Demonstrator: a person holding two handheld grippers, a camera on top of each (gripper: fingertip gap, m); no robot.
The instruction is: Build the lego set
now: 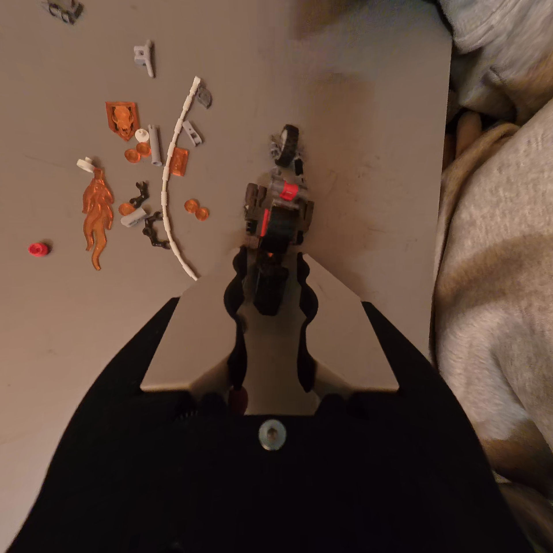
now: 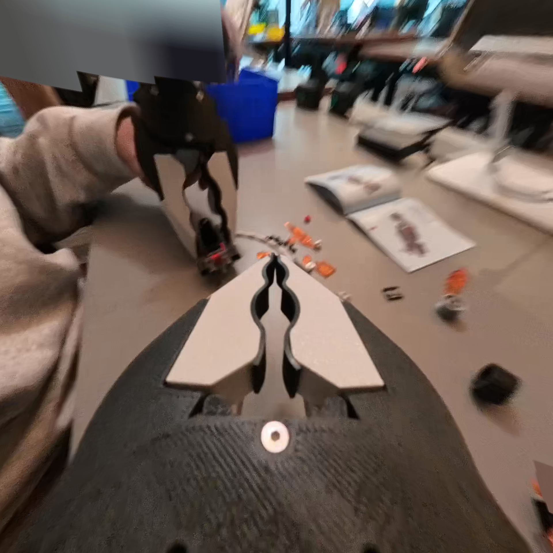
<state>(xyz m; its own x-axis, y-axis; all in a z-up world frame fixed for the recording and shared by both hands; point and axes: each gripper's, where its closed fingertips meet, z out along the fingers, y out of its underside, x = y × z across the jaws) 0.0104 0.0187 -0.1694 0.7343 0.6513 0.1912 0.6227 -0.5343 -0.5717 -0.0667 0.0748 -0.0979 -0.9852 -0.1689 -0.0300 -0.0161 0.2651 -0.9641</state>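
Though the dark brown-and-black brick motorcycle model (image 1: 276, 215) on the beige tabletop (image 1: 359, 179) looks largely built, gripped at its rear by the left gripper (image 1: 270, 257), orange flame pieces (image 1: 98, 215) lie loose; the right gripper (image 2: 273, 256), blurred, seems closed, empty.

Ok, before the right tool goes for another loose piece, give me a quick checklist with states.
1. Left tool shut on the motorcycle build: ok.
2. Build resting on the table: ok.
3. Right tool free to pick: ok, shut and nothing seen between its tips.
4. Loose orange studs reachable, clear of the build: ok.
5. White curved whip lying free: ok.
6. Instruction booklet open: ok; step shown: cannot tell, blurred.
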